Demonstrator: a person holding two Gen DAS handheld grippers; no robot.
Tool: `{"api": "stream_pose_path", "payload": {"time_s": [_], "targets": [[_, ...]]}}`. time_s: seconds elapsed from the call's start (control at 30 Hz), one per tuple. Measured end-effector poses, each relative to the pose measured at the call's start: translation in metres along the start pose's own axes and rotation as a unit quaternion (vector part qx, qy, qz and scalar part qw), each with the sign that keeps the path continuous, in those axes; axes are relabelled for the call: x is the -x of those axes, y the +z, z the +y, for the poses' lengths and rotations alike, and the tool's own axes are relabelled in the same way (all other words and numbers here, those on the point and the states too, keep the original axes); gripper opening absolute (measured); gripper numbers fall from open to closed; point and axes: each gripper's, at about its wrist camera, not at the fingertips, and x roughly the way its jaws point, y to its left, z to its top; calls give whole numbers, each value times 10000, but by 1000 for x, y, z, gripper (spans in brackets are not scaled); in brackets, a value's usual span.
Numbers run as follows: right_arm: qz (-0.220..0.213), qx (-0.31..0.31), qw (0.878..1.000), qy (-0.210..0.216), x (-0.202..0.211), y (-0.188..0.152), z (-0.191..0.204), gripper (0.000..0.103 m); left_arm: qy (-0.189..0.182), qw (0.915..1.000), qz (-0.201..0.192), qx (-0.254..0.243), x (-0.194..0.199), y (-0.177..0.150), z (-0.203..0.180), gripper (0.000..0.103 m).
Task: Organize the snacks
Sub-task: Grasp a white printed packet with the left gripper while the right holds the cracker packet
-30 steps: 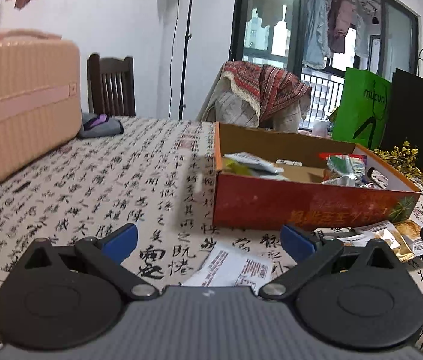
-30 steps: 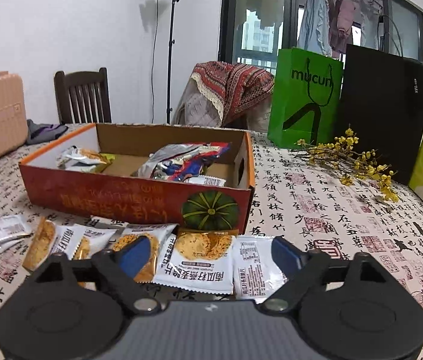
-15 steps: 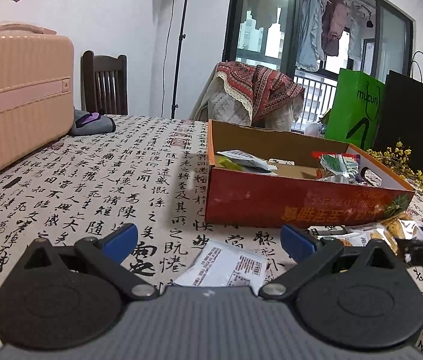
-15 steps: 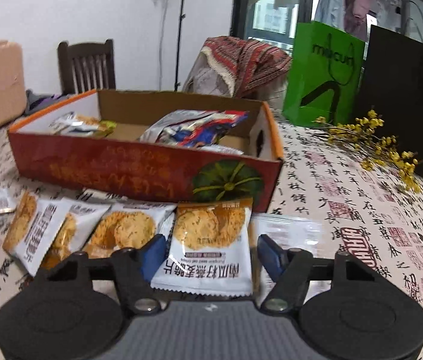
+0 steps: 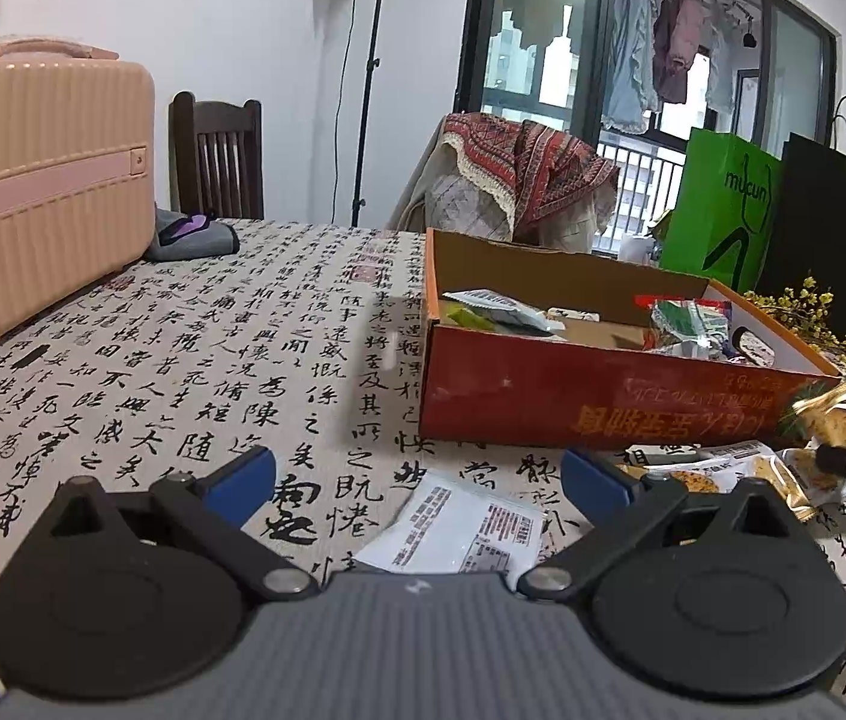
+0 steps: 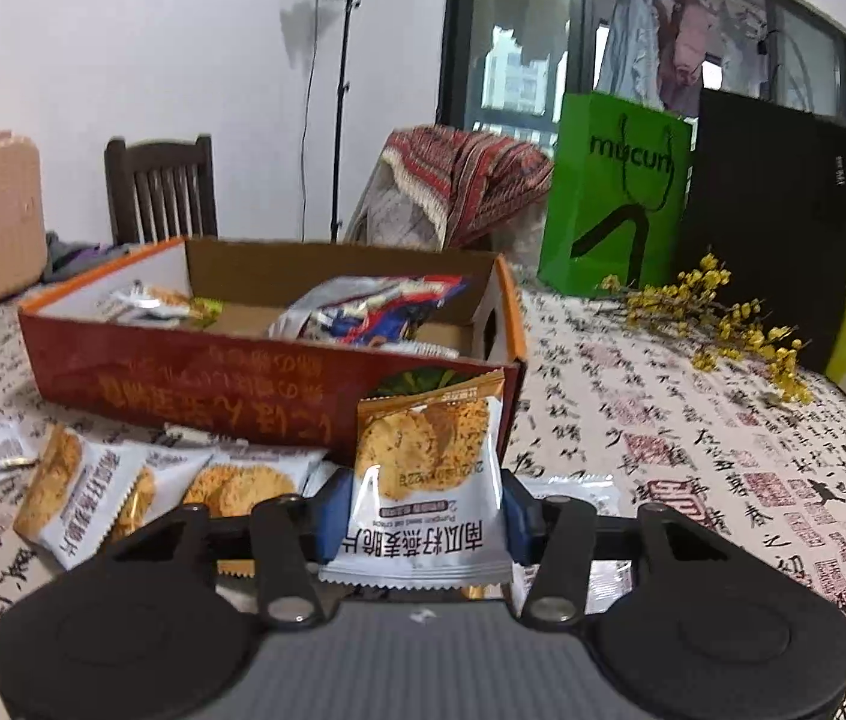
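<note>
Right gripper [image 6: 420, 525]: jaws closing on an upright cracker packet [image 6: 423, 480], blue pads touching both of its side edges. The packet stands just before the box [image 6: 183, 372], at that box's near right corner, on the table [image 6: 633, 396]. For a sound grip, the pads should likely meet the packet's lower body, not the crimped seal, and squeeze only until the film stops slipping; the crackers inside would probably crush under more. A lift clear of the box's near wall would be needed before going over the rim.

Left gripper [image 5: 417, 477]: jaws spread wide, holding nothing, above a white sachet [image 5: 459, 531] lying flat near the table's front edge.

View differences: the right wrist view shows the grip itself, the loose packets [image 6: 87, 492] left of it along the box front, and the yellow sprigs [image 6: 717, 312]. The left wrist view shows the pink case [image 5: 45, 180] at the table's far left, the open cloth beside the box, and the right gripper's tip only at the frame edge.
</note>
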Motion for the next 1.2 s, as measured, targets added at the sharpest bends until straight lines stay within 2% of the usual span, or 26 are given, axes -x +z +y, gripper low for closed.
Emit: {"api": "stream_pose_path", "payload": {"time_s": [0.17,0.53,0.7,0.83,0.93,0.97,1.03,1.1,1.2], "targets": [[-339,-237,9991,-79,11,1,-10,49,-69,9997,201,-71,-1,4,-2,103],[-429,-314,9986,-68,15,0,-12,49,-78,9911,896,-979,-20,1,-20,103],[-448,-333,9984,-51,16,0,-12,49,-15,9882,1105,-1060,-31,-3,-22,103],[-447,-329,9984,-39,17,0,-12,50,-103,9882,1187,-958,-36,-5,-19,103],[-444,-331,9985,-39,17,0,-12,50,-194,9885,1187,-917,-36,-6,-17,92],[-444,-331,9985,-43,17,0,-12,50,-225,9884,1201,-905,-36,-6,-17,86],[-437,-332,9985,-42,16,0,-11,50,-267,9888,1172,-886,-35,-6,-16,81],[-430,-336,9985,-44,16,0,-11,50,-321,9891,1132,-887,-33,-6,-16,69],[-418,-338,9985,-42,16,-1,-11,50,-381,9897,1093,-838,-32,-5,-15,65]]}}
